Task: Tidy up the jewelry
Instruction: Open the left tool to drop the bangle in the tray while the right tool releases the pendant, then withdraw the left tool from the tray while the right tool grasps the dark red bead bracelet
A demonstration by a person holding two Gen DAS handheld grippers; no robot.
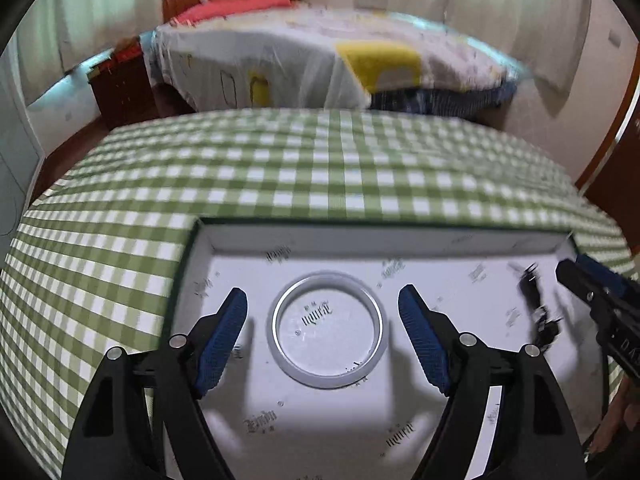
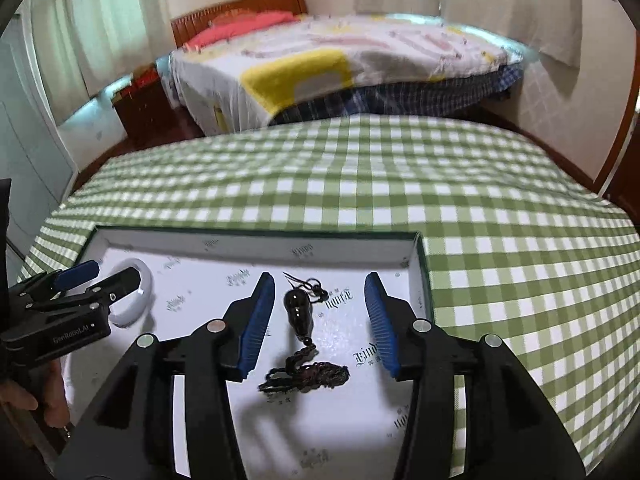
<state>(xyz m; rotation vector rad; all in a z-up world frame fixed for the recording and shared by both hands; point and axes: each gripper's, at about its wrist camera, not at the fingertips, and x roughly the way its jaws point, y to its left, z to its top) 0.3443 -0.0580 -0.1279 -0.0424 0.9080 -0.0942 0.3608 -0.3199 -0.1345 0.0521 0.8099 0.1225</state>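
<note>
The left hand-held gripper (image 1: 322, 330), black with blue pads, is closest to its own camera. Its jaws stand wide apart and hold nothing. A round white bangle (image 1: 328, 329) lies flat between the two pads, and neither pad touches it. The bangle rests on the floor of a shallow white box (image 1: 400, 240) with a dark rim and small black printed words on its lining.

The right hand-held gripper (image 2: 320, 320), also black with blue pads, is open about halfway and grips nothing. Between its pads lies a dark, shiny, gourd-shaped pendant (image 2: 298, 312) on a dark braided cord (image 2: 308, 374). The pendant sits nearer the left pad, but no pad touches it. The cord lies in a loose bunch below the pendant, and a thin bit of cord with what looks like a small knot or bead sits above it; that part is too small to tell.

The bangle is on the left side of the box and the pendant is on the right side, well apart.

The box sits on a counter covered with a green and white checked cloth (image 2: 480, 220). Behind the counter is a bed (image 2: 360, 64) with a white and yellow blanket and a pink pillow (image 2: 240, 28).
</note>
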